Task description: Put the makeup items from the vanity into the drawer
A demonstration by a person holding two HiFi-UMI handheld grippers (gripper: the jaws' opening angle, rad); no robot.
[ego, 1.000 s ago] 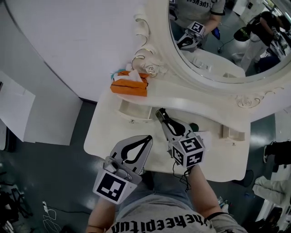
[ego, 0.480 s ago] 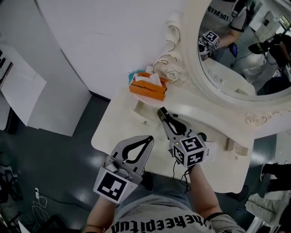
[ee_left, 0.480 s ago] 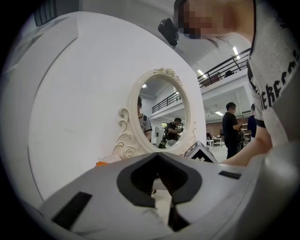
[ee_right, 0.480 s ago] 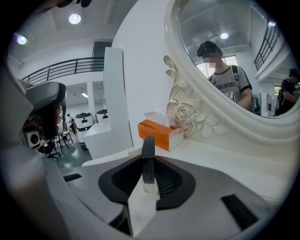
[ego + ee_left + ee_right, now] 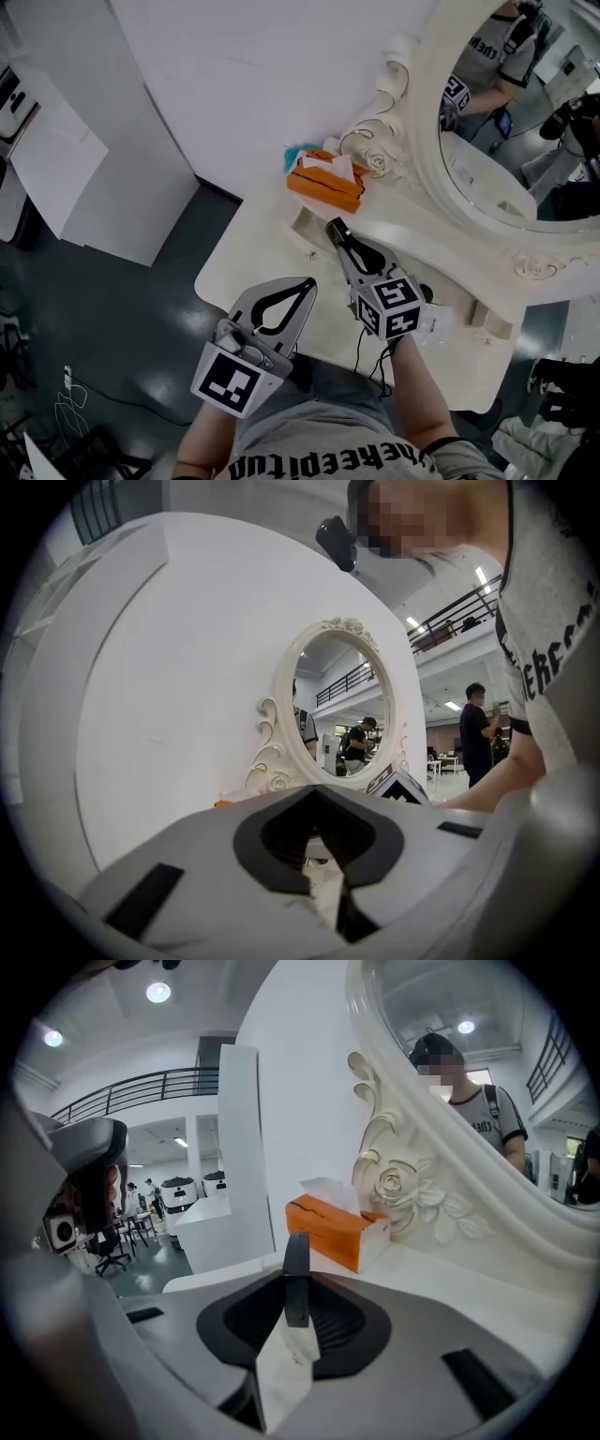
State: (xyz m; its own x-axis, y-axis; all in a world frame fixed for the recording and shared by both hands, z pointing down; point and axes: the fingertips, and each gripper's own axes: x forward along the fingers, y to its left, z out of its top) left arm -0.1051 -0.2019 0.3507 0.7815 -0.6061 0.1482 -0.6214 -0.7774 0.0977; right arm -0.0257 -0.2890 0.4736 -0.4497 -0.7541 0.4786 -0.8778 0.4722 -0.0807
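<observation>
Right tongs (image 5: 341, 247) closed on a slim stick (image 5: 334, 232), dark at the tip and pale lower down, probably a makeup pencil. Stick clamped between the pads and projecting past the tips. Long axis of stick in line with the tongs, aimed up and away across the bench (image 5: 246, 274) toward the tissue box (image 5: 324, 185). Small drawer (image 5: 304, 228) under the raised shelf lies just beyond the stick's tip and slightly to its left, between tip and tissue box; near, not touching. Cannot tell from the head view whether the drawer is pulled out far enough to take the stick. Left tongs (image 5: 303, 283) shut on nothing, held lower and to the left over the near part of the bench, farther from the drawer than the right. Judged a carrying stage: stick not yet in drawer. Coming move turns on the short forward-left offset, with the stick to enter tip-first or be laid lengthwise. Left hand free to open the drawer if required. Small white item (image 5: 434, 324) on bench beside the right hand, too blurred to identify.
</observation>
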